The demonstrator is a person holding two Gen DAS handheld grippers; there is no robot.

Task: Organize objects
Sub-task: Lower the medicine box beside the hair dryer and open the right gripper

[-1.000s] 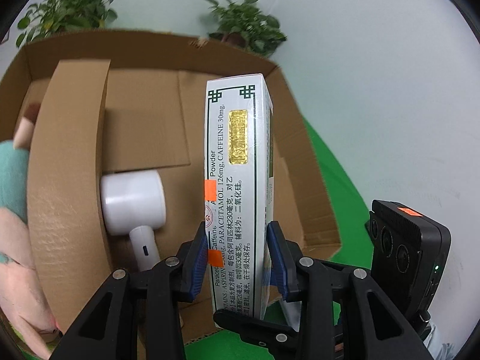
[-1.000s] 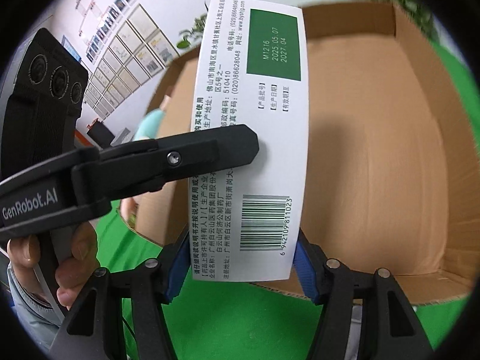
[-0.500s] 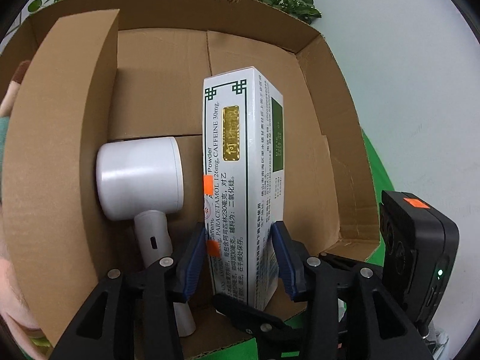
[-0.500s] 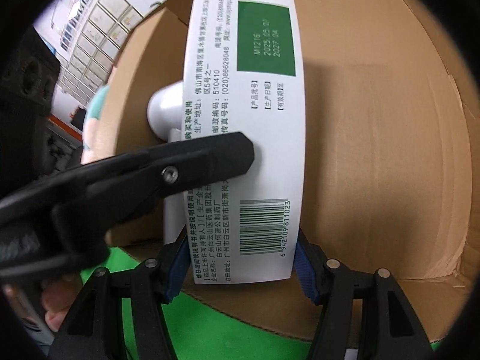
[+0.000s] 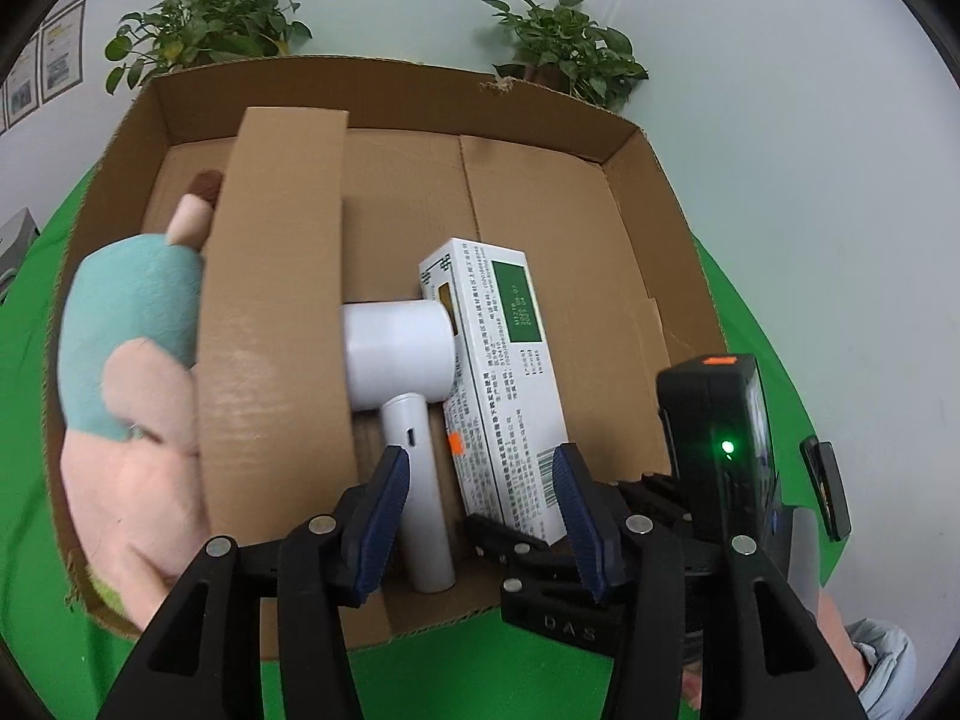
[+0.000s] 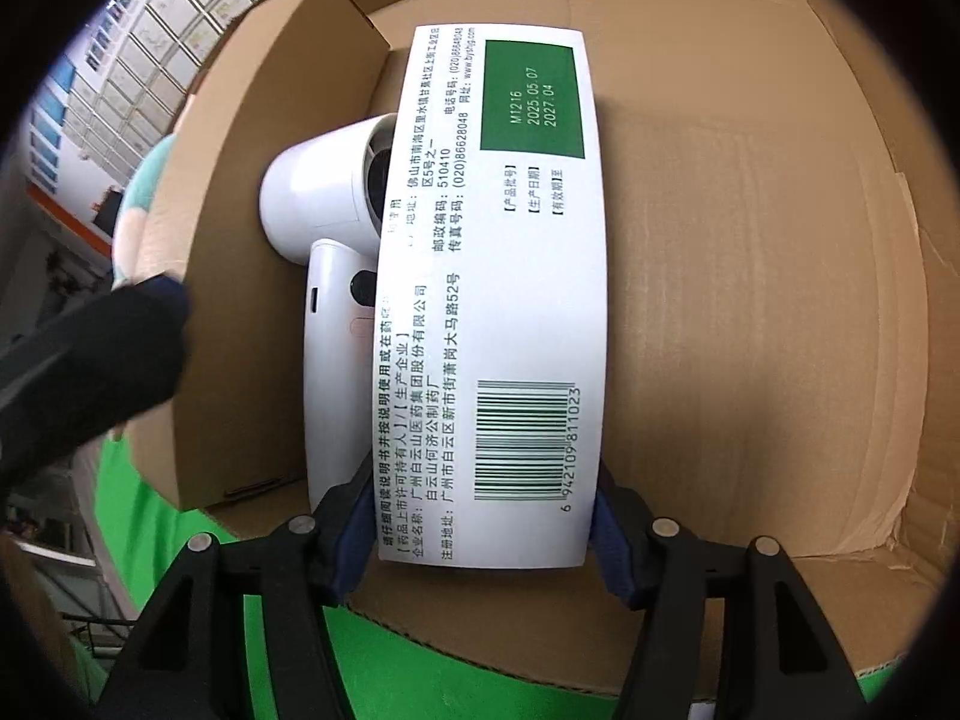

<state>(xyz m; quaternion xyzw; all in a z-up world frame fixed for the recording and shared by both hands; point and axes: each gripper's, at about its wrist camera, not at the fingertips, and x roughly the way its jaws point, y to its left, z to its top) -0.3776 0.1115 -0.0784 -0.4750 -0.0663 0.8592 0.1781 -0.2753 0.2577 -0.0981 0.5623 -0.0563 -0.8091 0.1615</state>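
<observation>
A white and green medicine box (image 6: pixel 510 300) is held low inside the open cardboard carton (image 5: pixel 384 90), right beside a white hair dryer (image 5: pixel 396 354). My right gripper (image 6: pixel 480 498) is shut on the barcode end of the medicine box (image 5: pixel 498 384), its pads pressing both long sides. My left gripper (image 5: pixel 480 462) hangs back over the carton's near wall. Its jaws are opening and the pads touch nothing. In the right wrist view the hair dryer (image 6: pixel 324 180) lies left of the box, partly hidden behind it. Whether the box rests on the carton floor I cannot tell.
A tall cardboard divider (image 5: pixel 276 300) splits the carton. A teal and pink plush toy (image 5: pixel 132 360) fills the left compartment. The carton floor (image 6: pixel 780 240) right of the medicine box is bare. Green cloth (image 5: pixel 450 672) covers the table; potted plants (image 5: pixel 558 42) stand behind.
My left gripper let go of the medicine box, widened its jaws and drew back. The right gripper kept its grip and lowered the box into the carton beside the hair dryer.
</observation>
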